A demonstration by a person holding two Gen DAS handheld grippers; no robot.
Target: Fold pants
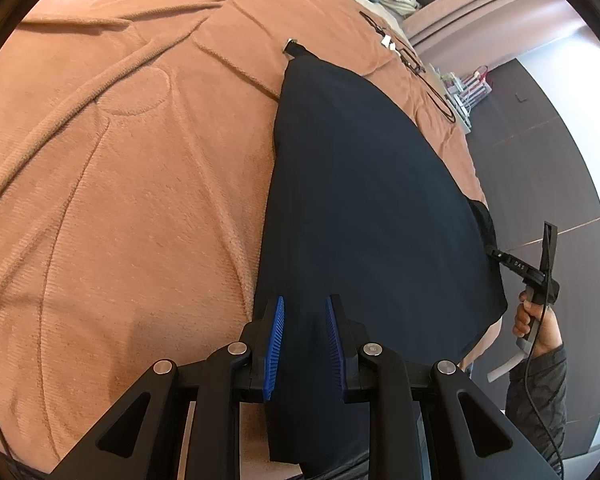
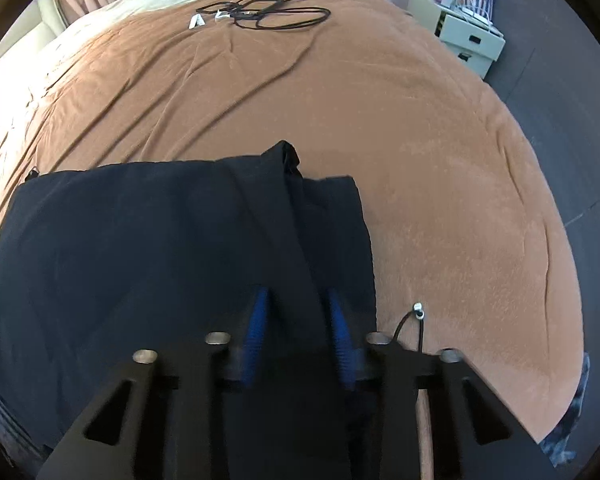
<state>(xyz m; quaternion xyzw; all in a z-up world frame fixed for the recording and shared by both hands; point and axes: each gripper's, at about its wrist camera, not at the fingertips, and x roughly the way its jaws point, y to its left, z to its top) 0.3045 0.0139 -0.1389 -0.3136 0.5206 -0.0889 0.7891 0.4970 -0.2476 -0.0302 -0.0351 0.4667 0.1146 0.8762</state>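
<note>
The dark navy pants (image 1: 364, 200) lie folded lengthwise on a bed covered by a brown blanket (image 1: 120, 160), stretched from the near edge toward the far side, where a small strap end pokes out past the fabric.

The left gripper (image 1: 305, 312) sits low over the near end of the pants, its 2 blue-padded jaws narrowly parted with a fold of the cloth running up between them; they seem to pinch it, though the contact is hard to confirm.

The right gripper (image 2: 298, 304), blurred in its own view, has its jaws down on the cloth with a raised ridge of the pants (image 2: 180, 240) between the blue pads (image 2: 257, 320). From the left wrist view its tip meets the pants' right edge, with a hand (image 1: 534, 320) on the handle.

Black cables (image 2: 268, 14) lie coiled on the blanket far beyond the pants, and cream storage boxes (image 2: 460, 36) stand on the floor beside the bed.
</note>
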